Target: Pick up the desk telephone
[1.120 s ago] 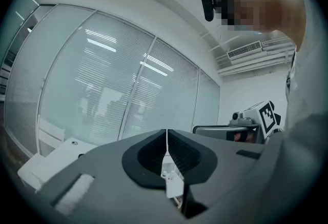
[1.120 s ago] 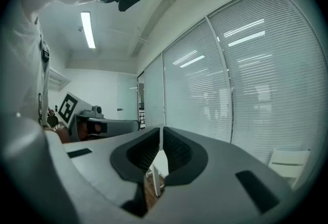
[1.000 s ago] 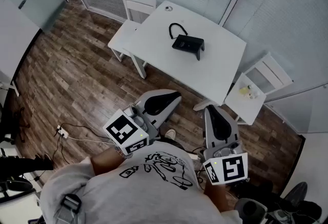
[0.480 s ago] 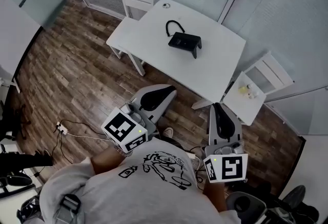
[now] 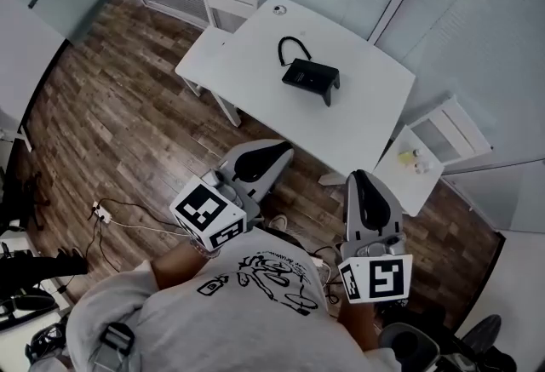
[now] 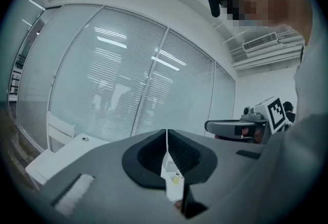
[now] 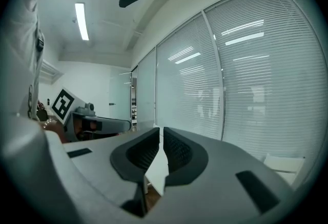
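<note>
Left tool (image 5: 285, 149) and right tool (image 5: 358, 178), closed and empty, have shifted, far from the desk telephone (image 5: 311, 77).

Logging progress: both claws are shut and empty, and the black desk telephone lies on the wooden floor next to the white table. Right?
No. The head view shows the desk telephone on top of the white table, not down beside it. The rest holds.
</note>
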